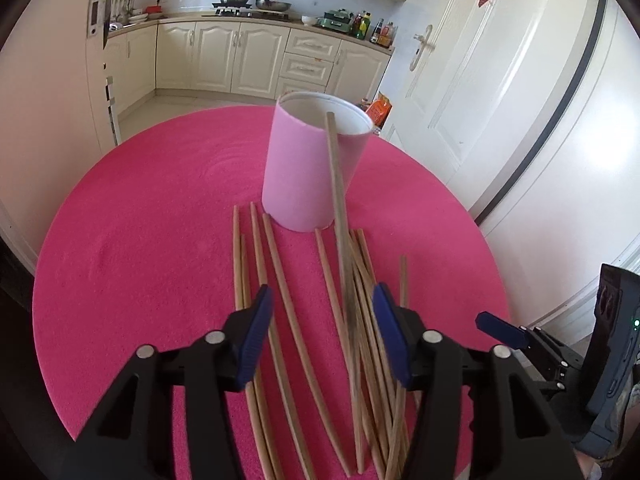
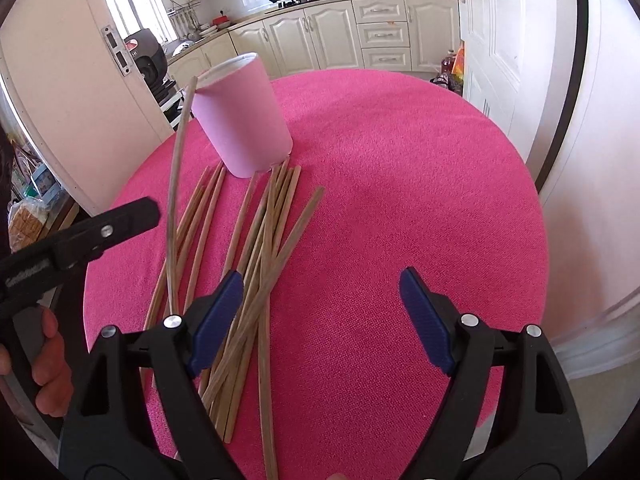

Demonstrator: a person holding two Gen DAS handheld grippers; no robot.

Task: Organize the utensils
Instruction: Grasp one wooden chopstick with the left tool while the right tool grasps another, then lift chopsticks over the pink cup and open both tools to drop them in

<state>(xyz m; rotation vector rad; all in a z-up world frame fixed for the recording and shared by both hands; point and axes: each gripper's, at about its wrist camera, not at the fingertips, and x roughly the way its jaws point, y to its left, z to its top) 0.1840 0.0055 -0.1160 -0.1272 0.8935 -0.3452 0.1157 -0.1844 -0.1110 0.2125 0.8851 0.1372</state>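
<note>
Pink cloth is spread over the round table, and both grippers are held low over its near edge, pointed toward the kitchen. The left gripper is seen with its blue-padded fingers apart, nothing clamped between them, hovering right above the scattered wooden chopsticks. The right gripper is spread wide too, with bare cloth between its pads and the chopstick pile lying under its left finger. One chopstick is caught tilted up off the pile, its top end at the rim of the pink cup; it looks blurred lower down, so whether it's touching anything there can't be made out. The cup is stood upright just past the far ends of the chopsticks, white inside, nothing visible in it.
</note>
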